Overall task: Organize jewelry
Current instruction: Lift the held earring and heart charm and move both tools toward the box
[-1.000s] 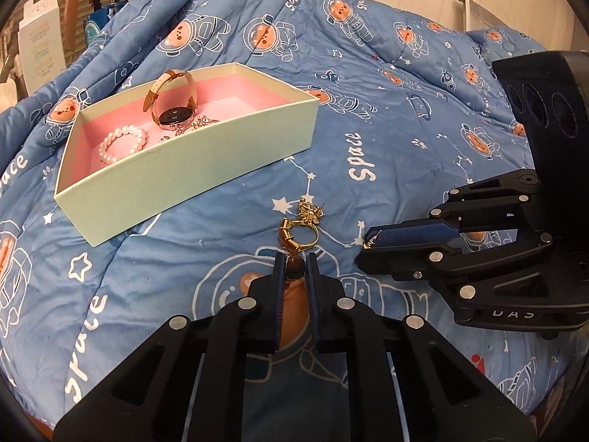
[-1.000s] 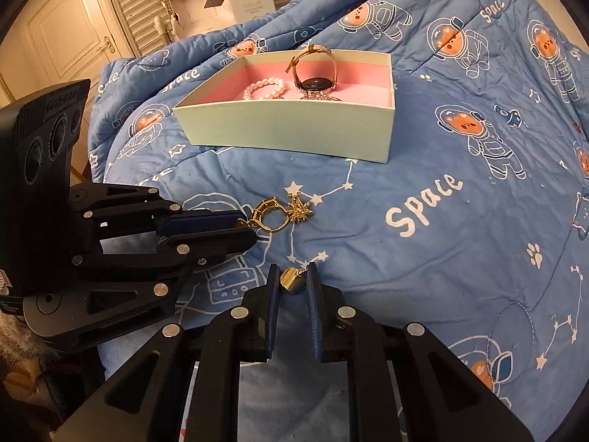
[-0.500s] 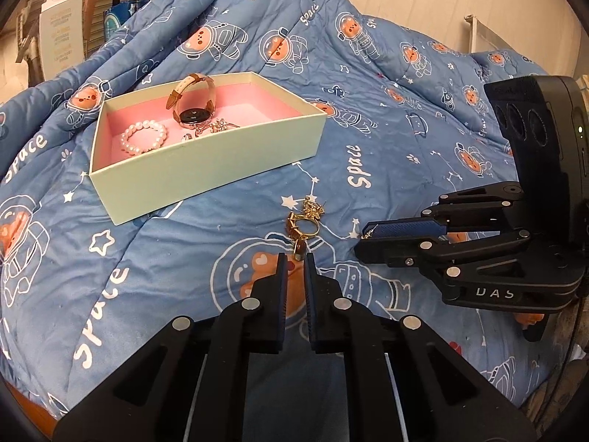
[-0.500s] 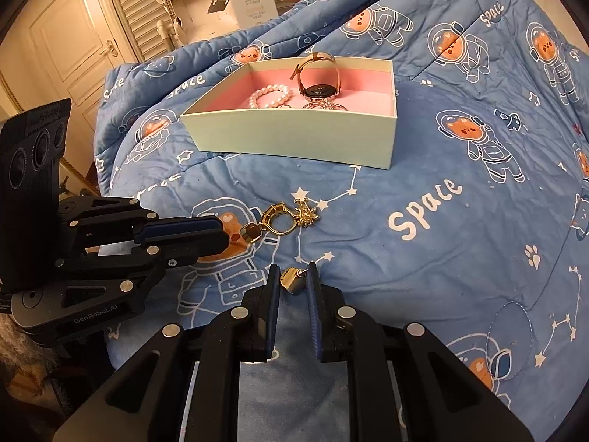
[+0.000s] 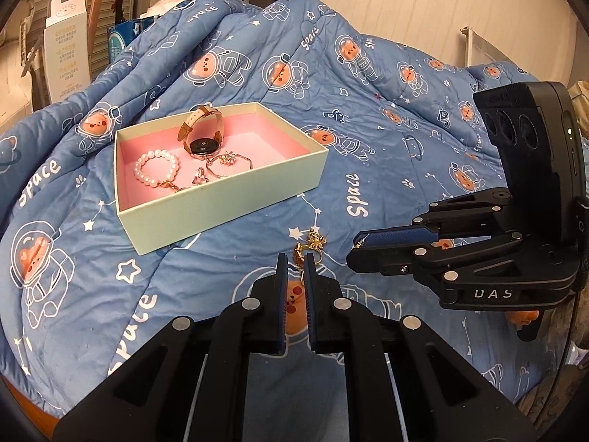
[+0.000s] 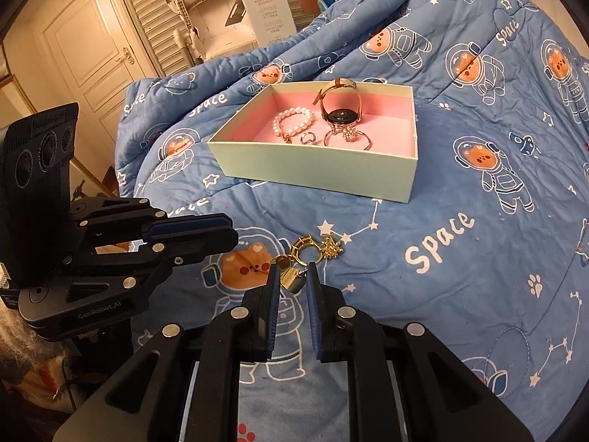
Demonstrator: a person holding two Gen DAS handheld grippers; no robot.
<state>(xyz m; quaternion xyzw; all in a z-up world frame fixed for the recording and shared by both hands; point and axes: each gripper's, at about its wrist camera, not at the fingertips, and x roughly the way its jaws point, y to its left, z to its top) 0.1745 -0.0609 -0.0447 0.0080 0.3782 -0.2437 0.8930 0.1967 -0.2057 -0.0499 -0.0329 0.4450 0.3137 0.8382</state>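
Observation:
A mint-green box [image 5: 221,213] [image 6: 313,173] with pink lining holds a watch [image 5: 202,136] [image 6: 340,108], a pearl bracelet [image 5: 156,169] [image 6: 292,121] and rings. A gold jewelry cluster [image 5: 311,245] [image 6: 313,248] with a brown bead lies on the blue quilt in front of the box. My left gripper [image 5: 294,261] [image 6: 235,235] hovers just short of the cluster, shut, and I see nothing between its pads. To its right, my right gripper [image 6: 291,276] [image 5: 356,248] is shut on a small gold charm [image 6: 291,280] held above the quilt.
The quilt [image 6: 460,258] with its astronaut-bear print covers the whole bed and bunches up behind the box. A white carton [image 6: 267,7] [image 5: 68,51], shelving and a door [image 6: 92,55] stand beyond the bed. Each gripper body sits close beside the other.
Both grippers have lifted and drawn back from the quilt. The brown bead, between the left tips a second ago, now lies beyond them with the cluster. The right still holds its charm.

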